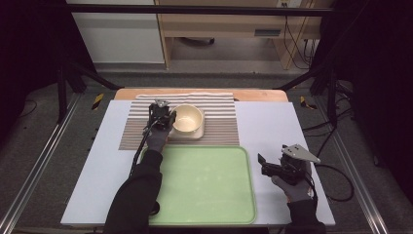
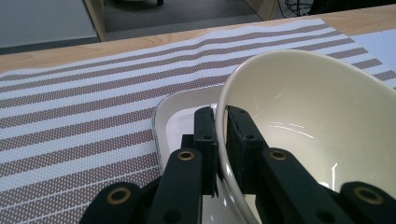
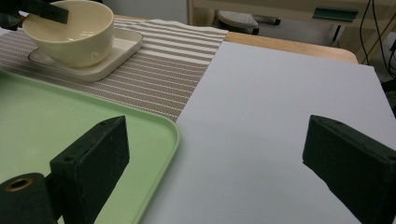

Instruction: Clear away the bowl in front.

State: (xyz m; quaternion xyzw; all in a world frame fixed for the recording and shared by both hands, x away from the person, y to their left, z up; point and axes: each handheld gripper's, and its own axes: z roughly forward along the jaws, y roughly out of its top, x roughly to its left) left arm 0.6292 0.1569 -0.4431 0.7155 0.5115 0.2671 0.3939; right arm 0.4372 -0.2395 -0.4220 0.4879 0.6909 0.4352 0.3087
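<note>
Bowl [image 1: 188, 118] sits just above the middle of the high view, cream-coloured and round, standing upright on a small square cream plate [image 1: 197, 133] with rounded corners. That plate lies on a brown-and-white striped mat [image 1: 219, 117] spread over the far part of the counter [image 1: 272, 126], whose top is covered by a pale sheet. The left tool [image 1: 169, 117] comes in at the bowl's left edge, held by a gloved hand [image 1: 157, 139] on a dark sleeve. In the left gripper view its two black jaws stand narrow and pinch the bowl's [image 2: 308, 121] thin wall, one jaw inside the rim and one outside, with the pads [image 2: 205, 128] pressed against it; the plate's [image 2: 175, 109] raised edge shows just below and behind them. A large light green tray [image 1: 204, 185] lies on the near half of the counter, just below the mat and close to the plate. The right tool [image 1: 263, 165] hangs low at the lower right of the high view, beside the tray's right edge, with a grey three-cornered plate on top. In the right gripper view its jaws stand wide apart with nothing between them, over the tray's [image 3: 70, 126] corner and the pale counter [image 3: 280, 102], and the bowl [image 3: 70, 32] appears at the upper left of that frame.
</note>
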